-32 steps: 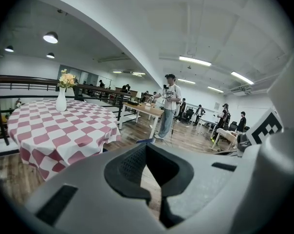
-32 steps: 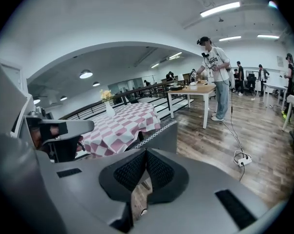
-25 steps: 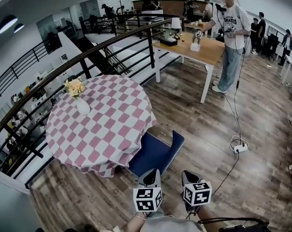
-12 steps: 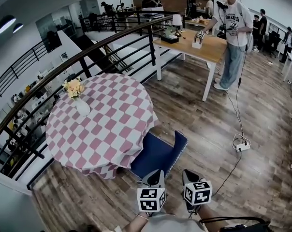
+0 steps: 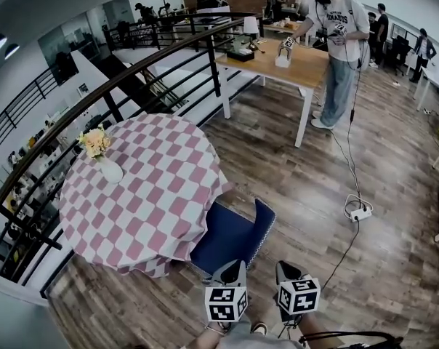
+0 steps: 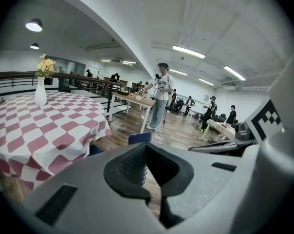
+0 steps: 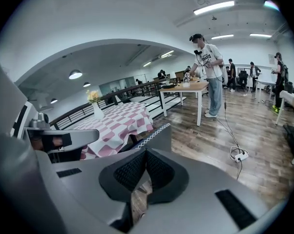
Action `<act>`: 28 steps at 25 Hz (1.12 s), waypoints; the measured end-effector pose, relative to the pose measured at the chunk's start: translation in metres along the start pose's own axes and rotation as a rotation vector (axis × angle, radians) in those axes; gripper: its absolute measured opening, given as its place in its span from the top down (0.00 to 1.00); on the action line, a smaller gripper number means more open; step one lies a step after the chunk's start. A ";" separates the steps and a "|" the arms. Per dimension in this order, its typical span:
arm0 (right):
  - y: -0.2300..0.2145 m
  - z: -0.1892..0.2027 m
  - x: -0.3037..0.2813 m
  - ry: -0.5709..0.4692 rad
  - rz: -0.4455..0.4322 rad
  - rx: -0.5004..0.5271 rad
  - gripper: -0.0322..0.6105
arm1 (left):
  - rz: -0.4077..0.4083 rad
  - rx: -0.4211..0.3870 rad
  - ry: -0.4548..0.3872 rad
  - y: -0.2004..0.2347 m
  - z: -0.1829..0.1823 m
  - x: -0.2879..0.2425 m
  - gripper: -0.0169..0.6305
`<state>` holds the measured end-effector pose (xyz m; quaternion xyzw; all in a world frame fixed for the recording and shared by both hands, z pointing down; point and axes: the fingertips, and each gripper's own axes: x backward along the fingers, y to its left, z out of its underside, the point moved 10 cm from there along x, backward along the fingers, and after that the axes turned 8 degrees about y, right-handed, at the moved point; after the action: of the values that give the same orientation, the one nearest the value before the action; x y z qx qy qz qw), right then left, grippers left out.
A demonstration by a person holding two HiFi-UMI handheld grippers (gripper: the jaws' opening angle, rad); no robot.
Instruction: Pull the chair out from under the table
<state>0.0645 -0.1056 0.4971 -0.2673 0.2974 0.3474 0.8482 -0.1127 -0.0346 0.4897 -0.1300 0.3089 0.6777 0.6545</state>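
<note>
One blue chair [image 5: 230, 235], one checked round table [image 5: 147, 195], one flower vase [image 5: 109, 170] and two hand-held grippers [image 5: 233, 265] [image 5: 283, 266] show.

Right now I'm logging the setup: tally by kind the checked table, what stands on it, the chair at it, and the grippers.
Table: 1
Chair: 1
Vase of flowers: 1
Grippers: 2, left gripper and right gripper
Total: 5
</note>
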 end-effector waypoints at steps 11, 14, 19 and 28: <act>-0.021 0.025 -0.012 0.047 0.053 -0.093 0.92 | 0.074 -0.054 0.120 0.002 0.010 -0.042 0.85; -0.027 0.033 -0.014 0.068 0.067 -0.115 0.92 | 0.101 -0.078 0.175 0.004 0.015 -0.055 0.77; -0.036 0.041 -0.018 0.093 0.090 -0.142 0.92 | 0.114 -0.121 0.240 0.003 0.020 -0.072 0.72; -0.043 0.049 -0.030 0.135 0.093 -0.157 0.92 | 0.077 -0.189 0.353 0.010 0.027 -0.096 0.68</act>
<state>0.0949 -0.1124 0.5620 -0.3418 0.3375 0.3898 0.7857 -0.1055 -0.0959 0.5684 -0.2958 0.3588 0.6950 0.5485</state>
